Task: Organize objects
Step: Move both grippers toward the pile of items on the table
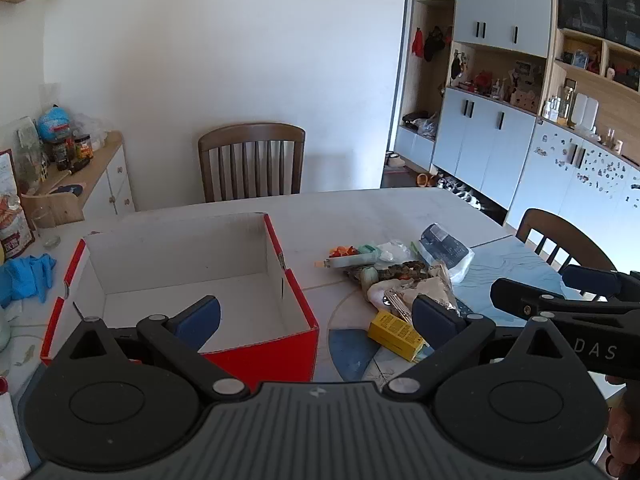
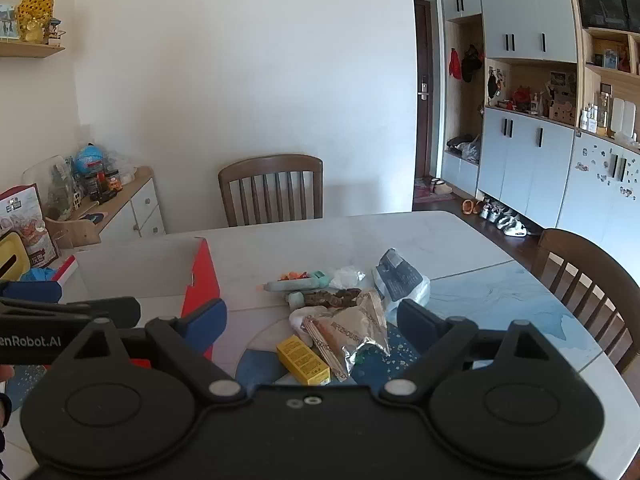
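1. A dining room with white walls, wooden chairs and pale cabinets; a pale marble-look table point(image 2: 400, 236) fills the foreground.
2. On the table's left stands an open red cardboard box with a white inside point(image 1: 192, 272); its visible floor is bare.
3. Just right of it, apart from the box, lies the pile to sort: a yellow carton point(image 2: 303, 360), a crumpled foil packet point(image 2: 352, 332), a green tube point(image 2: 288, 285), a clear plastic bag with dark print point(image 2: 398, 280) and small bits.
4. The left hand-held gripper point(image 1: 316, 314) hangs released over the box's near right corner, holding nothing.
5. The right hand-held gripper point(image 2: 312, 320) is likewise released above the pile, empty.
6. By my judgement the sorting has not begun: every item remains.
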Demonstrator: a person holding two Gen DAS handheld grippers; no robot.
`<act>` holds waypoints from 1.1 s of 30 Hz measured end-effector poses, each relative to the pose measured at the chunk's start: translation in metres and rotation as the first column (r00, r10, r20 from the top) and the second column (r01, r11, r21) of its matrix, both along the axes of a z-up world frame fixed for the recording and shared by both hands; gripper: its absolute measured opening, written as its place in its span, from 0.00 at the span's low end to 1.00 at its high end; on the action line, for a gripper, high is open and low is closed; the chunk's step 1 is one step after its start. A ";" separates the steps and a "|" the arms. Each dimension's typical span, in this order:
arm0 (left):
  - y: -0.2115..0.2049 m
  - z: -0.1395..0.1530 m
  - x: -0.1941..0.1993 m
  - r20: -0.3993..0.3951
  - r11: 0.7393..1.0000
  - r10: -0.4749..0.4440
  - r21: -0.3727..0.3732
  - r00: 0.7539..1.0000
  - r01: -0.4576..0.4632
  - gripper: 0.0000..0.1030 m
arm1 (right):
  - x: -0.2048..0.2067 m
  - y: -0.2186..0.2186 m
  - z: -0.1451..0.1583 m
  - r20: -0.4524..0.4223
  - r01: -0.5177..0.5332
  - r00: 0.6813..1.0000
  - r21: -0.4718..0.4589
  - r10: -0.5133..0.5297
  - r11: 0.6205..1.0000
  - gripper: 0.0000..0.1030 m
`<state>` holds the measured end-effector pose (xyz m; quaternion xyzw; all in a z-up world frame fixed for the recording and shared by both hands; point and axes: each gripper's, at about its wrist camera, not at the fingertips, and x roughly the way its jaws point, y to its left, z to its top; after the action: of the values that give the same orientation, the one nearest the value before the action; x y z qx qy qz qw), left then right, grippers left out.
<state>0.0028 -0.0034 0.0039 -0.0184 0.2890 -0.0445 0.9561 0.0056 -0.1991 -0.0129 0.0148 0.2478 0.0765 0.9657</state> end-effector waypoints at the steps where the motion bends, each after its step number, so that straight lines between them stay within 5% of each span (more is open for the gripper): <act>1: -0.001 0.000 0.001 -0.003 1.000 0.003 0.000 1.000 -0.003 0.99 | 0.001 0.000 0.000 0.000 -0.002 1.000 0.000 0.002 1.000 0.89; 33: -0.075 -0.009 0.036 -0.050 0.991 0.133 -0.001 0.990 -0.133 0.99 | 0.059 -0.071 -0.008 -0.040 -0.164 0.986 0.034 0.165 0.986 0.86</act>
<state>0.0387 -0.0787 -0.0048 -0.0407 0.3107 0.0194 0.9494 0.0650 -0.2700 -0.0212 0.0107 0.2674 0.1593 0.9503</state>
